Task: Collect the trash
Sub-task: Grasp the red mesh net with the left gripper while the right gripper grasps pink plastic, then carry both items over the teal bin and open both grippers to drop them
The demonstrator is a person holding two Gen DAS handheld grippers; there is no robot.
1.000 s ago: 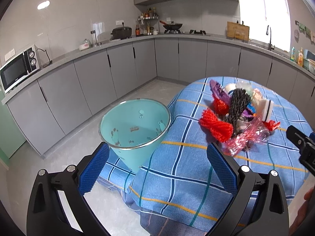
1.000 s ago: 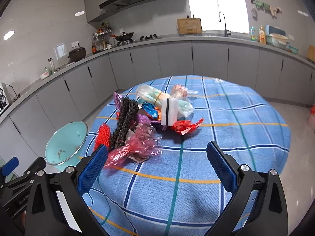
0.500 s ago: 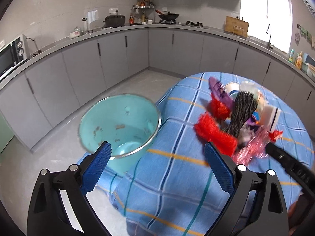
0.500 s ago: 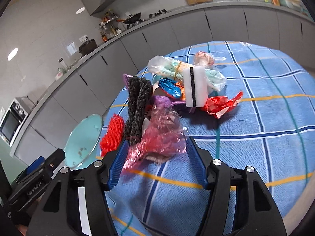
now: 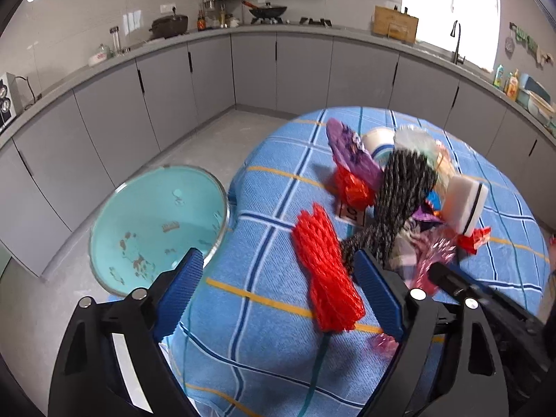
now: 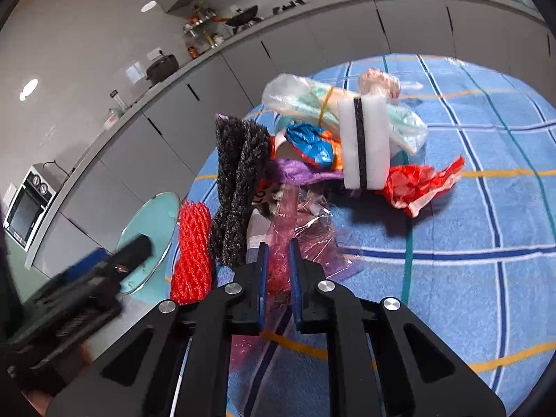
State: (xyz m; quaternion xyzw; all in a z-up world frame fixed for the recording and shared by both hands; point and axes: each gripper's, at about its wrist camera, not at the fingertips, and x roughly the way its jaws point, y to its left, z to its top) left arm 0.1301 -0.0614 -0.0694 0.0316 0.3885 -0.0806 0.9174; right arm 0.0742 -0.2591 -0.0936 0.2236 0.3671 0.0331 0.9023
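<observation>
A heap of trash lies on the blue checked tablecloth. My right gripper is shut on the near edge of a crinkled pink plastic wrapper. Beside it lie a red mesh net, a black mesh scrubber and a white sponge with a black stripe. My left gripper hovers over the table edge with its jaws closing. The red mesh net lies between its fingers, near the right one, with no pad touching it. A teal bin stands on the floor to the left.
Further trash in the heap: a red wrapper, a blue foil wrapper, a purple wrapper and a clear plastic bag. Grey kitchen cabinets curve around the room behind. A microwave sits on the counter.
The right gripper moved down to the heap and closed on the pink wrapper. The left gripper swung from over the bin towards the red net, and its jaws narrowed a little.
</observation>
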